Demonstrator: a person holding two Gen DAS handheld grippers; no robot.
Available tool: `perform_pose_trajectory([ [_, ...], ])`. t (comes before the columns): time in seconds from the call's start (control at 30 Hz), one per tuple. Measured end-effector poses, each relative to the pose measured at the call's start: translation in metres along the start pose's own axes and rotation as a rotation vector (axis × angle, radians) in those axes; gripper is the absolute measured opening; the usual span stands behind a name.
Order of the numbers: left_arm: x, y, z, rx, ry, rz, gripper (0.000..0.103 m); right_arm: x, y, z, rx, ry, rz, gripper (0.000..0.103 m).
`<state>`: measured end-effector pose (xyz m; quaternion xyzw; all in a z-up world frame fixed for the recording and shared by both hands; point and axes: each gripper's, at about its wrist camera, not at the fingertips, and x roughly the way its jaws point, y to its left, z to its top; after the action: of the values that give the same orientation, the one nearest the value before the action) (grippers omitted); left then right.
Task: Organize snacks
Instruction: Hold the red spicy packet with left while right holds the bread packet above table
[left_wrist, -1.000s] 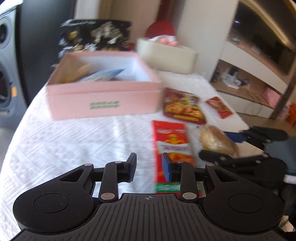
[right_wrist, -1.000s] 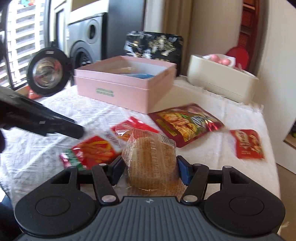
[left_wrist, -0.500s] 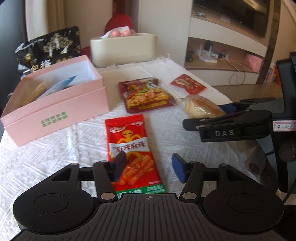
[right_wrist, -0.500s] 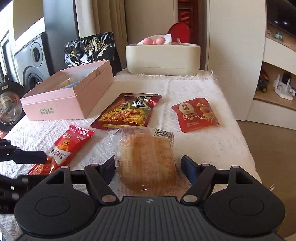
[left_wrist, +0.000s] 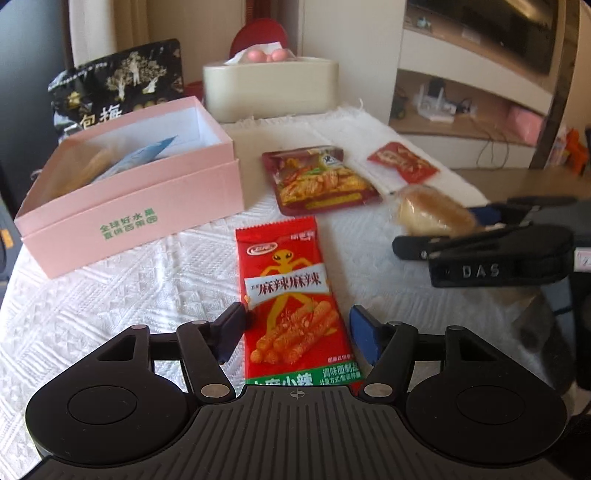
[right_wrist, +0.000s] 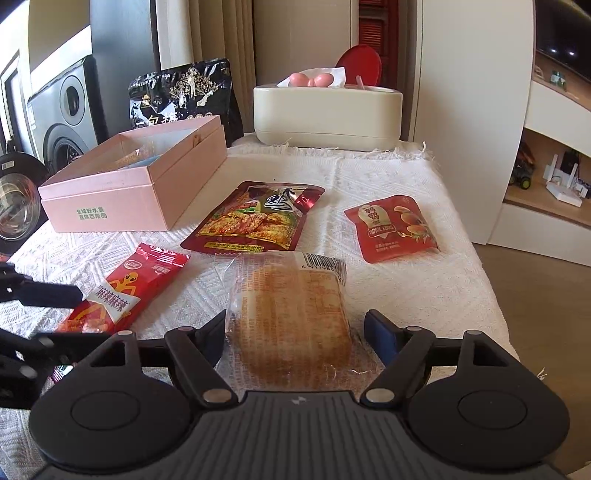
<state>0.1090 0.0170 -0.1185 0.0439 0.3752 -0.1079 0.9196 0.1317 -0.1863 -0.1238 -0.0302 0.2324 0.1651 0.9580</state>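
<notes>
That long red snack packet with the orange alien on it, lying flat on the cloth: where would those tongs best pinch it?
Across its narrow width, at the near end, coming in low from the near table edge. The red alien packet lies flat with its long axis pointing away, and the left tongs already straddle it, open. The long sides offer thin edges to squeeze, probably buckling it upward.

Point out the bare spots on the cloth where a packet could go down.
Bare cloth lies in front of the pink box, left of the red strip packet, and between the small red packet and the cream container. The middle, around the dark red packet and bread, is crowded.
</notes>
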Motion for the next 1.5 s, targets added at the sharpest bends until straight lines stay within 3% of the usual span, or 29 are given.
perform_pose_trajectory([
  [0.1, 0.003, 0.0, 0.0, -0.013, 0.002, -0.026, 0.082, 0.0, 0.001, 0.0, -0.003, 0.002, -0.002, 0.078],
  [0.23, 0.001, 0.011, 0.004, -0.081, -0.014, -0.047, 0.081, 0.0, 0.002, 0.0, -0.012, 0.006, -0.003, 0.08],
  [0.3, 0.005, 0.015, 0.005, -0.09, -0.003, -0.022, 0.077, 0.001, 0.003, 0.0, -0.015, 0.007, -0.002, 0.081],
  [0.6, 0.011, 0.013, 0.006, -0.051, -0.028, -0.018, 0.079, 0.002, 0.004, 0.0, -0.033, 0.02, 0.019, 0.087],
  [0.73, 0.008, 0.014, 0.001, -0.053, -0.042, -0.031, 0.079, 0.003, -0.001, 0.002, -0.053, 0.064, 0.086, 0.102],
  [0.83, 0.007, 0.008, -0.003, -0.004, -0.053, -0.006, 0.079, 0.004, 0.0, 0.004, -0.072, 0.095, 0.101, 0.103],
  [0.87, 0.006, 0.008, -0.004, -0.006, -0.057, -0.004, 0.076, 0.004, 0.001, 0.004, -0.083, 0.097, 0.099, 0.103],
  [0.93, 0.003, 0.014, -0.004, -0.041, -0.065, 0.015, 0.06, 0.004, 0.002, 0.002, -0.094, 0.092, 0.098, 0.103],
  [1.0, 0.0, 0.025, -0.003, -0.101, -0.064, 0.01, 0.055, 0.002, 0.003, 0.001, -0.101, 0.09, 0.104, 0.103],
  [1.2, -0.005, 0.021, -0.007, -0.096, -0.065, 0.049, 0.057, -0.016, -0.007, 0.0, -0.037, 0.024, 0.106, 0.094],
  [1.33, -0.003, 0.016, -0.009, -0.102, -0.08, 0.073, 0.06, -0.024, -0.009, 0.002, -0.029, -0.036, 0.06, 0.088],
  [1.5, -0.004, 0.014, -0.011, -0.102, -0.086, 0.078, 0.06, -0.021, 0.003, 0.005, -0.047, 0.003, 0.158, 0.077],
])
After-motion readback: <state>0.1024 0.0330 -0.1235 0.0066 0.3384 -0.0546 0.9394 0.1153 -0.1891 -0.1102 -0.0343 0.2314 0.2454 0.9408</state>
